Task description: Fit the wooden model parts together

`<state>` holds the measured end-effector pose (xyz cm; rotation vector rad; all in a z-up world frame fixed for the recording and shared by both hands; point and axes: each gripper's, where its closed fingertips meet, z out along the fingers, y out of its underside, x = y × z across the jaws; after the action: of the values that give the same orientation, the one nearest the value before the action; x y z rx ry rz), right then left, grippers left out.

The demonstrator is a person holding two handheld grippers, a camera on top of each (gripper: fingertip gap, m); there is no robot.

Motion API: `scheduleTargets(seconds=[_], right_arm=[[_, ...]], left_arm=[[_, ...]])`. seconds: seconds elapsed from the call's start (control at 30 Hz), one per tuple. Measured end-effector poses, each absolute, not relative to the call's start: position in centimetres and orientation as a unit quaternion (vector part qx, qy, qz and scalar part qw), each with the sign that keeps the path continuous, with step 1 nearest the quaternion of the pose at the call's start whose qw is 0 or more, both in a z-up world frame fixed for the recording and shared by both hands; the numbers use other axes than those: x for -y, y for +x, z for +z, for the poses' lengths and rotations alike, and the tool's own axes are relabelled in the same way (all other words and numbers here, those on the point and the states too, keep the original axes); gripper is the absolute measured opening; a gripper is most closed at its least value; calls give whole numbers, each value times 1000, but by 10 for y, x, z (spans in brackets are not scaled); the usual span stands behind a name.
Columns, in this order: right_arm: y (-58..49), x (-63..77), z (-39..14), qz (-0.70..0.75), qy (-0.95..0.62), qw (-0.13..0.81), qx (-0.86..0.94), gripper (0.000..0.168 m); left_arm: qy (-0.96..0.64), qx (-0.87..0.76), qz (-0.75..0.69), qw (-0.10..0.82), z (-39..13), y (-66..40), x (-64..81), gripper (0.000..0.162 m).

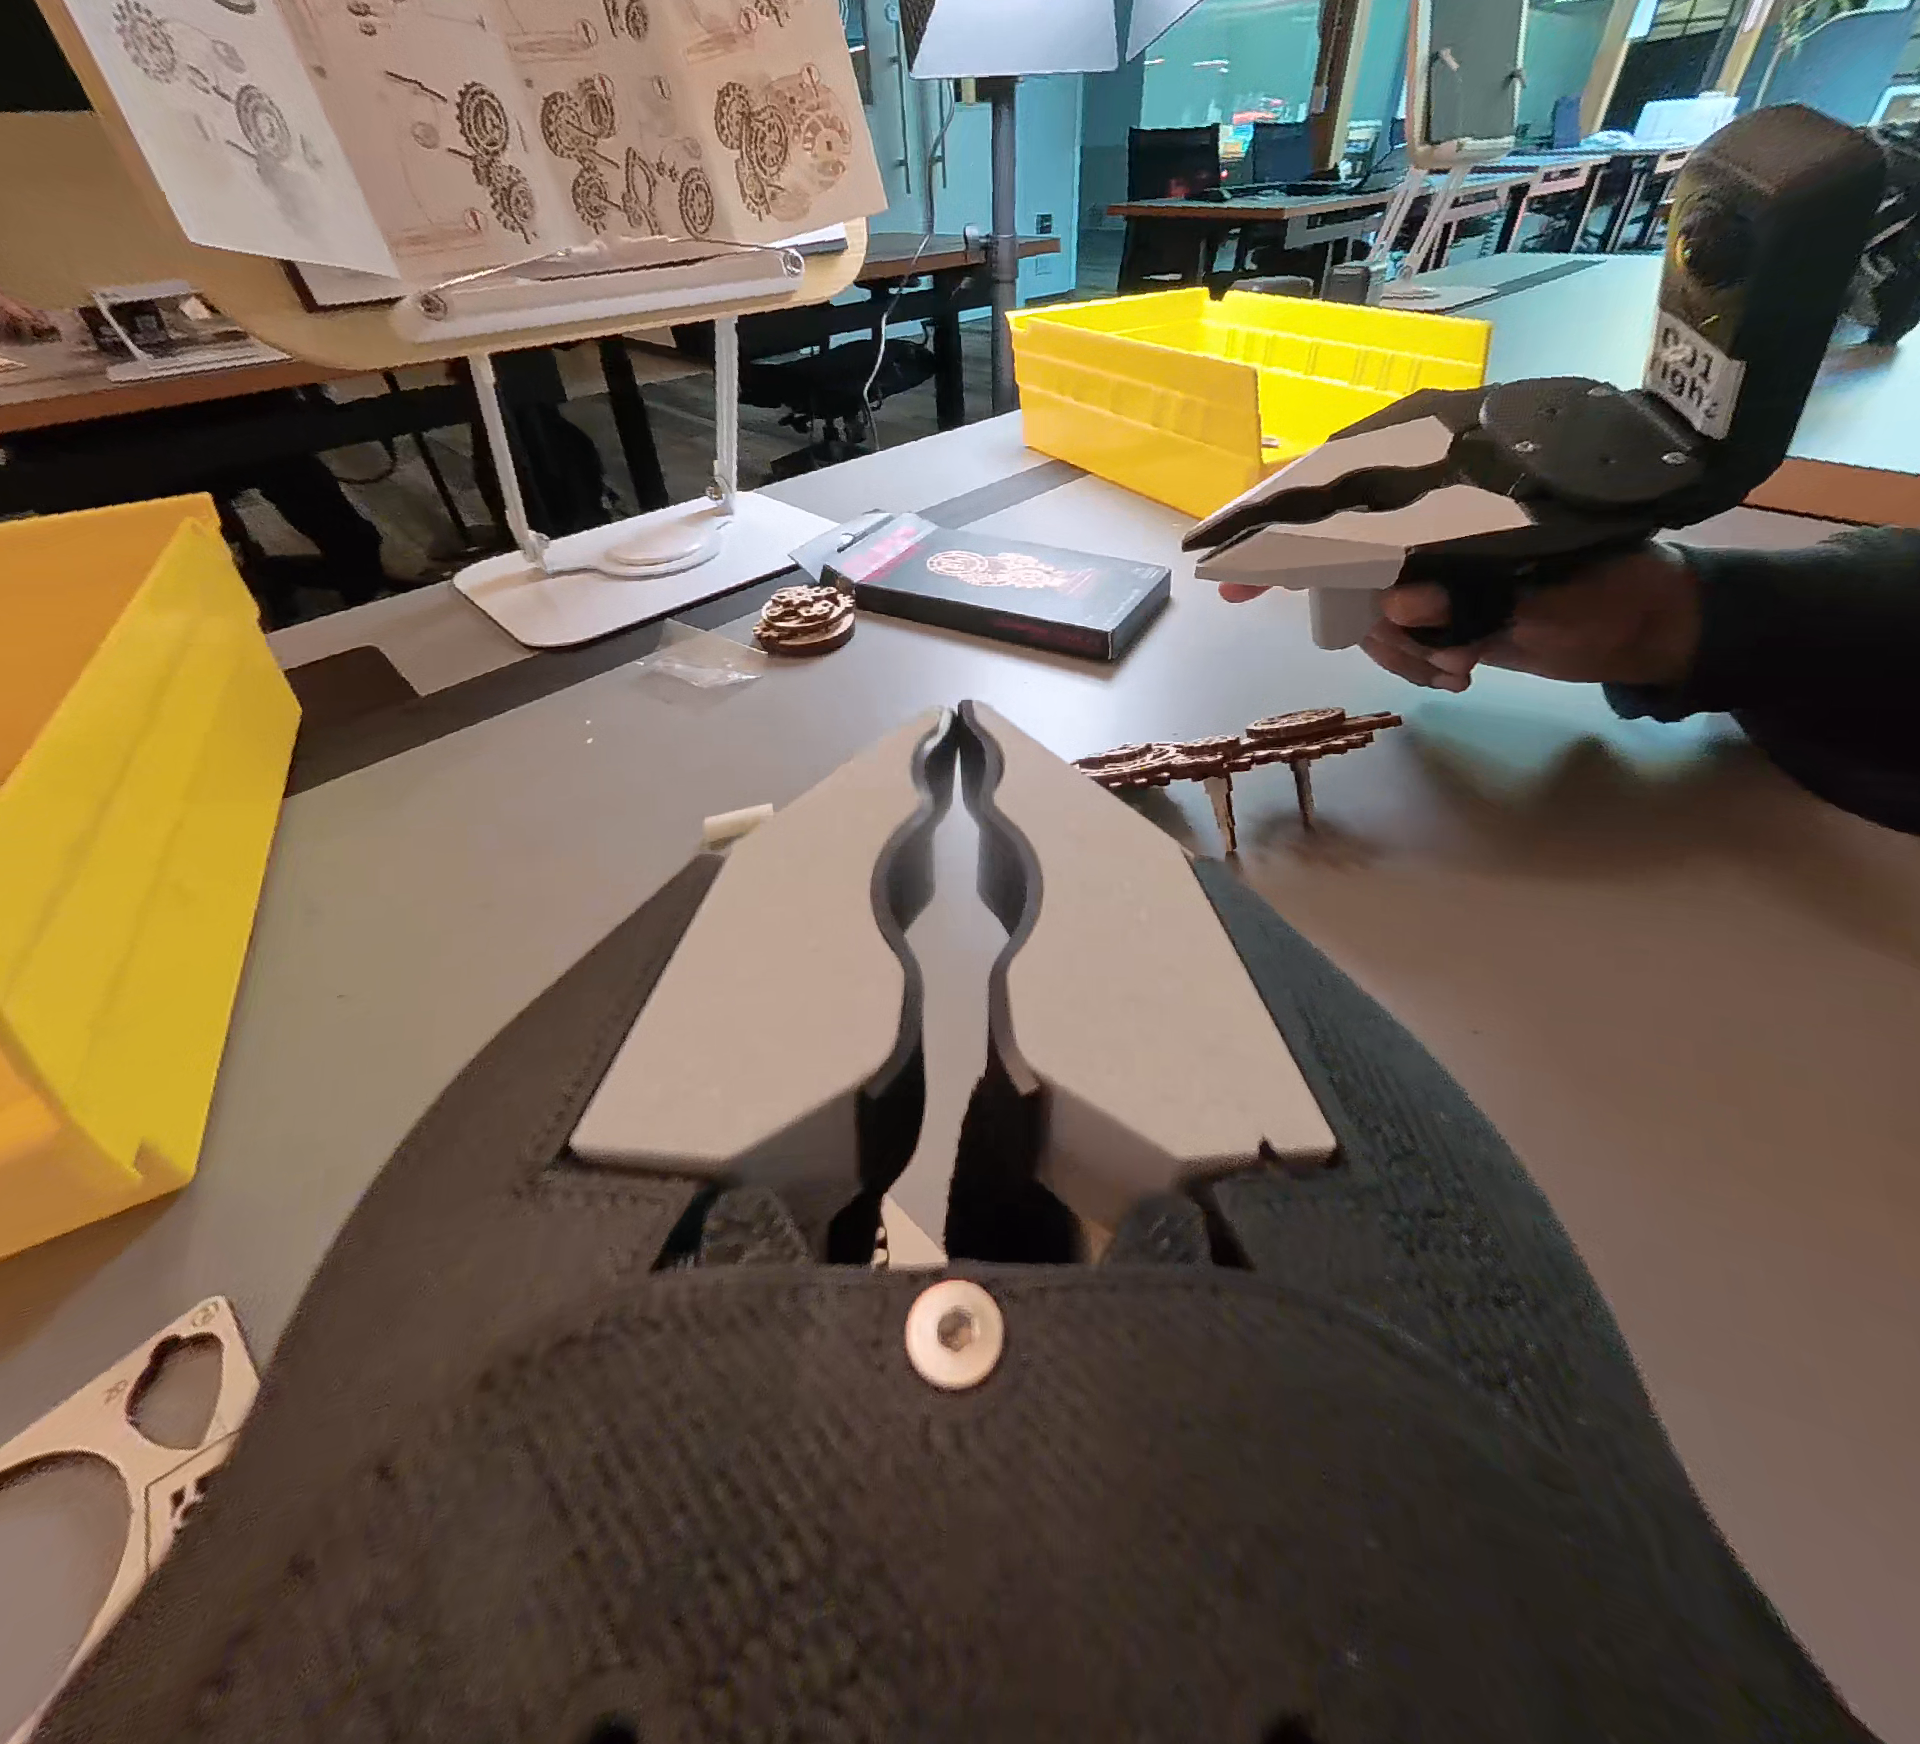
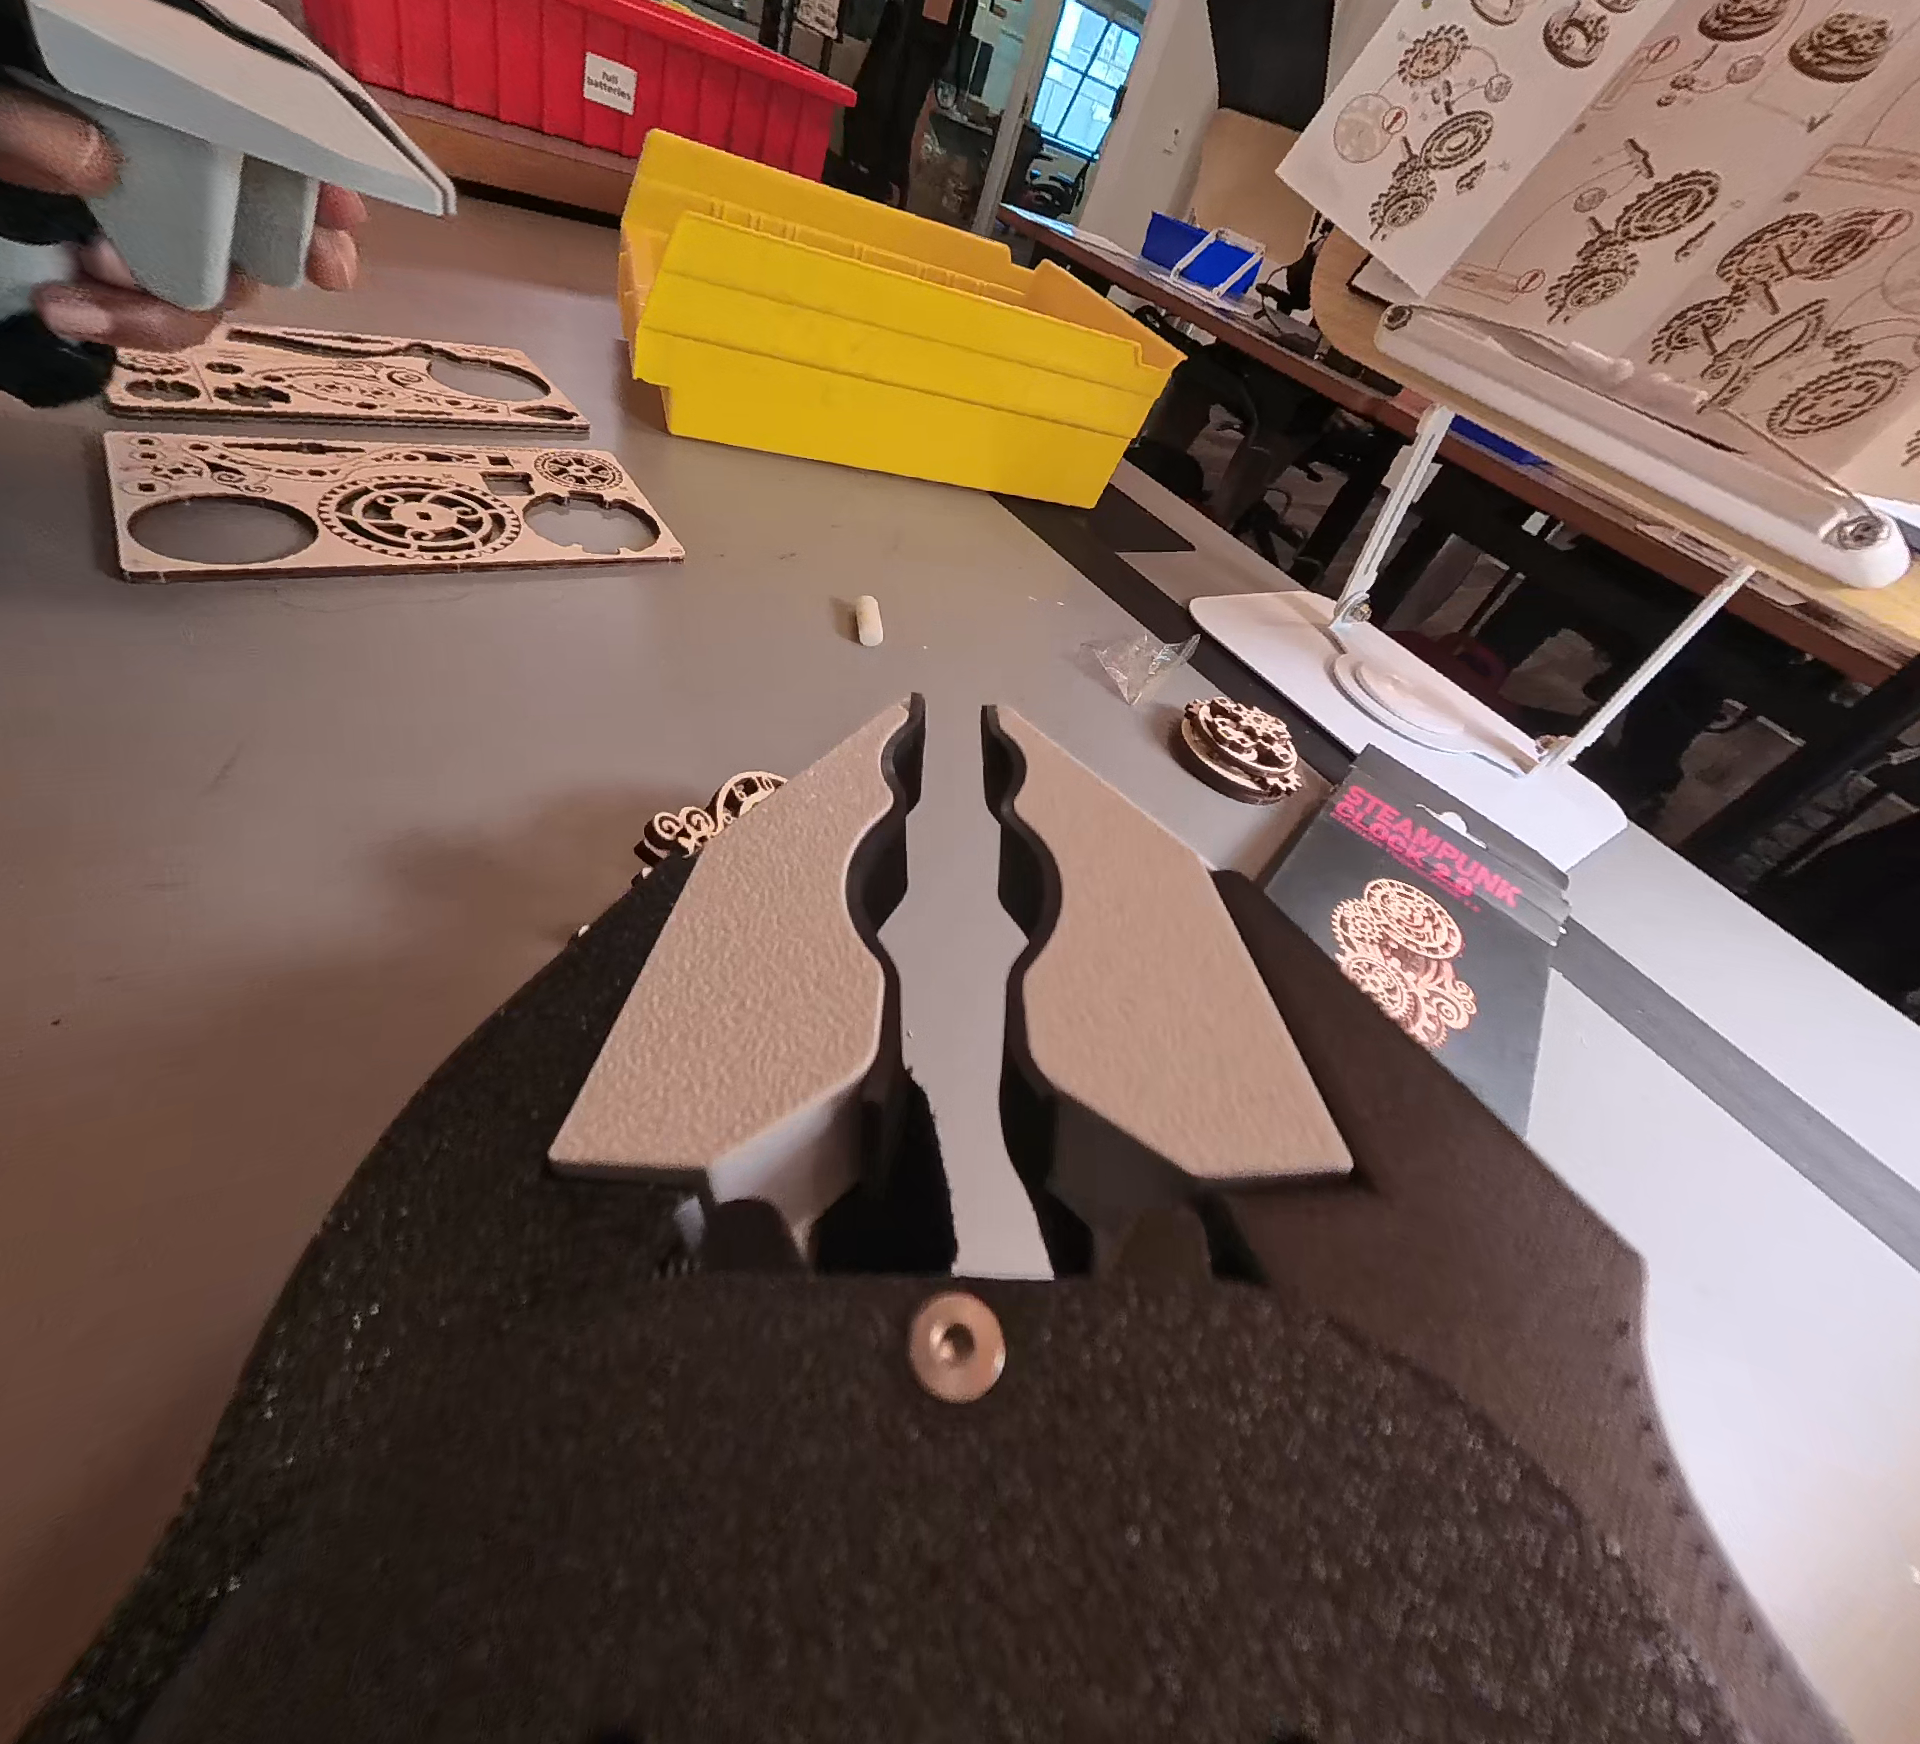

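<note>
My left gripper (image 1: 961, 720) is shut, with nothing between its tips, and hovers over the grey table (image 1: 468, 863). A dark wooden gear assembly (image 1: 1236, 749) stands on pegs just right of it. My right gripper (image 2: 951, 718) is open by a narrow gap, and only bare table shows between its pads. It also shows in the left wrist view (image 1: 1205, 551), held above the assembly. The assembly's scrolled end (image 2: 717, 806) peeks out beside the right gripper's left finger. A round wooden gear block (image 2: 1242, 749) lies to the right and also shows in the left wrist view (image 1: 805, 619).
Two punched wooden sheets (image 2: 384, 499) lie at the far left by the left gripper (image 2: 416, 182). A white peg (image 2: 865, 622), a clear bag (image 2: 1138, 660), a black box (image 2: 1434, 936), yellow bins (image 2: 883, 344) (image 1: 125, 811), a red bin (image 2: 561, 42) and an instruction stand (image 1: 623, 572) ring the work area. The grippers' ends are close to 15 cm from one another. From my right tips it is roughly 20 cm to the round wooden gear block (image 2: 1242, 749); from my left, 30 cm.
</note>
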<state>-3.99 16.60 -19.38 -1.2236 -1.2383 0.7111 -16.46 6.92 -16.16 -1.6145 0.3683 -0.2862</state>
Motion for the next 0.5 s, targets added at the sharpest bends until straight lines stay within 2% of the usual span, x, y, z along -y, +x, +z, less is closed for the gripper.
scheduleTargets(seconds=[0.17, 0.23, 0.33, 0.4, 0.5], right_arm=[[-43, -162, -205, 319, -544, 549, 549, 18], [-44, -158, -212, 329, -558, 510, 566, 36], [-40, -145, -221, 346, -579, 424, 604, 55], [-29, -135, -225, 340, -586, 368, 637, 57], [-11, -121, -235, 313, -585, 309, 682, 61]], left_arm=[[-715, -108, -93, 685, -154, -196, -72, 0], [-720, -96, -77, 683, -153, -207, -71, 18], [-720, -87, -64, 685, -151, -217, -66, 31], [-724, -87, -51, 683, -153, -224, -63, 29], [-723, -88, -36, 684, -155, -230, -57, 12]])
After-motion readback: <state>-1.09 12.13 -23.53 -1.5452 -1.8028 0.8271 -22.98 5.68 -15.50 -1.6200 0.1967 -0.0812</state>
